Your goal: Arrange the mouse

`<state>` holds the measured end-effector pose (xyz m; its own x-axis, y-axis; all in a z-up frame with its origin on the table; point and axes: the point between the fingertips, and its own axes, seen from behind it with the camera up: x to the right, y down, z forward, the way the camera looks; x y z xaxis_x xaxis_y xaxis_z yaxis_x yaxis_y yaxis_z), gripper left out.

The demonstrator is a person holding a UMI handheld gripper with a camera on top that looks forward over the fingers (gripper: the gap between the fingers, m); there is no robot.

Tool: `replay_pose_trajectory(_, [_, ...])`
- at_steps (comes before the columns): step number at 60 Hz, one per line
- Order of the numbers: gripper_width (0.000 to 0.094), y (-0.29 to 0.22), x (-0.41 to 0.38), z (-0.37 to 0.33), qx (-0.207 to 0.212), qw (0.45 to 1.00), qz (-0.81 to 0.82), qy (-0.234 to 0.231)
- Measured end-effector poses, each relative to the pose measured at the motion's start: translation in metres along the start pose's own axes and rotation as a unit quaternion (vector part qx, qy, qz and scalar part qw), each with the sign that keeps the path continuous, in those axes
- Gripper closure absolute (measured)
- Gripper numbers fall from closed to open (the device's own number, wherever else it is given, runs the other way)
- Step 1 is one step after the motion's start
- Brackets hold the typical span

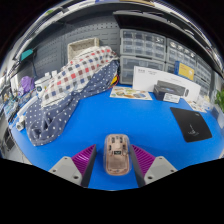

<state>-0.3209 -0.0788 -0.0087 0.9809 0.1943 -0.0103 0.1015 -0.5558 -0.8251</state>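
A beige computer mouse (117,154) lies on the blue table (120,118), lengthwise between my gripper's (114,151) two fingers. The purple pads (83,158) stand on either side of it, with a narrow strip of blue table showing at each side. The gripper is open around the mouse and is not pressing on it. A black mouse mat (191,123) lies on the table ahead and to the right of the fingers.
A heap of checked and dotted cloth (72,85) lies ahead to the left. A white box (160,82) and a leaflet (130,93) sit at the table's far side. Shelves with drawer cabinets (140,45) stand behind.
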Motion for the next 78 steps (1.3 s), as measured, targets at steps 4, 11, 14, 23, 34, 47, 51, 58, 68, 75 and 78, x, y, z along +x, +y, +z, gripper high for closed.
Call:
replay_pose_trajectory(4, [0.0377, -0.003, -0.004, 0.005, -0.005, 1.000, 0.002, -0.008])
replay_pose_trajectory(11, [0.0482, -0.002, -0.004, 0.007, -0.014, 1.000, -0.002, -0.008])
replay_pose_trajectory(14, [0.0528, -0.002, -0.003, 0.007, -0.017, 1.000, -0.002, -0.006])
replay_pose_trajectory(23, [0.0603, -0.002, -0.001, 0.009, -0.030, 0.999, -0.003, -0.012])
replay_pose_trajectory(34, [0.0602, -0.032, 0.007, 0.001, -0.033, 0.999, -0.005, -0.042])
replay_pose_trajectory(47, [0.0601, -0.174, 0.109, -0.057, 0.076, 0.997, -0.010, -0.015])
replay_pose_trajectory(51, [0.0601, -0.212, 0.156, -0.072, 0.104, 0.995, -0.003, 0.002])
replay_pose_trajectory(58, [0.0602, -0.249, 0.242, -0.076, 0.123, 0.992, 0.008, 0.025])
replay_pose_trajectory(68, [0.0602, -0.240, 0.352, -0.059, 0.110, 0.991, 0.022, 0.065])
replay_pose_trajectory(75, [0.0603, -0.197, 0.395, -0.030, 0.075, 0.993, 0.040, 0.083])
replay_pose_trajectory(78, [0.0603, -0.175, 0.404, -0.016, 0.058, 0.994, 0.049, 0.085])
